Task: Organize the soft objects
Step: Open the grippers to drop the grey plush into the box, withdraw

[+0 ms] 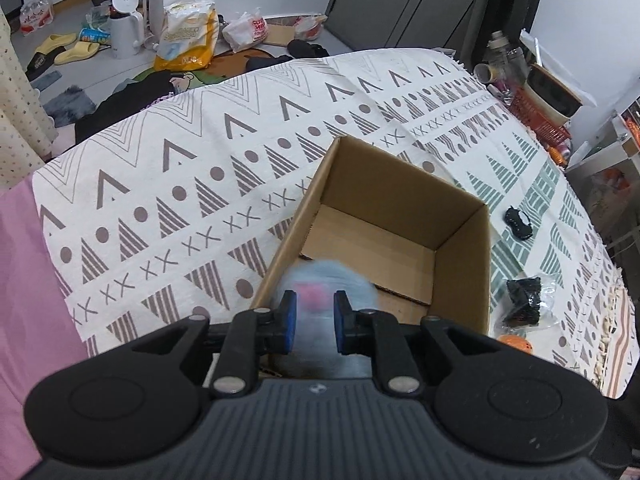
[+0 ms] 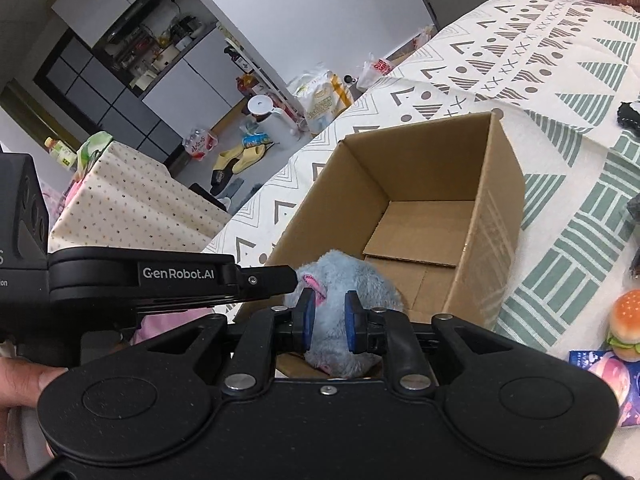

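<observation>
A patterned bedspread [image 1: 180, 168], cream with brown and green triangles, dots and crosses, covers the bed and carries everything else. On it stands an open cardboard box [image 1: 404, 196], flaps down on its floor, otherwise empty toward the far wall. At the box's near end, just over the rim, is a blue plush toy [image 2: 344, 280] with pink patches, fluffy and blurred in the left wrist view. Both grippers meet at this toy. The left gripper [image 1: 315, 322] has its blue pads narrowly apart with the plush filling the gap between them. The right gripper [image 2: 329, 320] stands likewise, nearly closed, its pads pressed into the toy's blue fur; in its view the left gripper's finger reaches the toy's pink ear from the side. To the right of the box, apart from it, lie a plush burger [image 2: 627, 326], a black bundle in clear wrap [image 1: 524, 300] and a small black item [image 1: 518, 222].
</observation>
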A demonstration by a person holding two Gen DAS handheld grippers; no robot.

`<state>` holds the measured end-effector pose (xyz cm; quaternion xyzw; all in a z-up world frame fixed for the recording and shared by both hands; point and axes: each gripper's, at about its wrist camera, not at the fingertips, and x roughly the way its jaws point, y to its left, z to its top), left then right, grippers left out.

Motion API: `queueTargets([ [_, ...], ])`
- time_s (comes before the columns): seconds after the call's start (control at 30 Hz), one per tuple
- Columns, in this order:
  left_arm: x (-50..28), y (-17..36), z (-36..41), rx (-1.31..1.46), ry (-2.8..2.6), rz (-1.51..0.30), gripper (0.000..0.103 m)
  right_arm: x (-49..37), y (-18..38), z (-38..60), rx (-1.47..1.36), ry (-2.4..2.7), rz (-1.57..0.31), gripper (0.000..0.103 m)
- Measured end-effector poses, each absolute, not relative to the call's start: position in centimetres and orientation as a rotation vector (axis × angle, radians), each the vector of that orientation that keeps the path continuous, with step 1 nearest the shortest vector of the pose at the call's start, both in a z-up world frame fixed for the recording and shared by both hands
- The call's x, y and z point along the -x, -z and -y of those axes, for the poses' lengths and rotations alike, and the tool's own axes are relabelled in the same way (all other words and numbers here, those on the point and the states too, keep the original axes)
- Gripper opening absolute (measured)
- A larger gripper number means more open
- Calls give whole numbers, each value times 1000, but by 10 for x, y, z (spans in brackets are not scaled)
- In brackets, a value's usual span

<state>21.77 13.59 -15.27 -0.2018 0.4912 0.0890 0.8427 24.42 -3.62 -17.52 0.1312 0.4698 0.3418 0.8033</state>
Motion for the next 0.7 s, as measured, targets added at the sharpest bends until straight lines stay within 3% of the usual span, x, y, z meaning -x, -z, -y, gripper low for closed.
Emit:
queueTargets([
  [0.17, -215, 145, -133, 422, -201, -1037, 18, -242, 166, 46, -284, -713, -1003, 18],
  [0.27, -211, 136, -129, 406, -210, -1027, 26, -236, 154, 55, -274, -702, -994, 22],
  [0.43, -203, 118, -118, 369, -220, -1000, 51, -227, 136, 73, -263, -695, -972, 34],
  [0.53, -199, 107, -109, 347, -225, -979, 58, -222, 128, 89, -262, -668, -961, 46],
  [0.7, -193, 93, -92, 317, -229, -951, 68, -217, 122, 116, -268, -621, -949, 51],
])
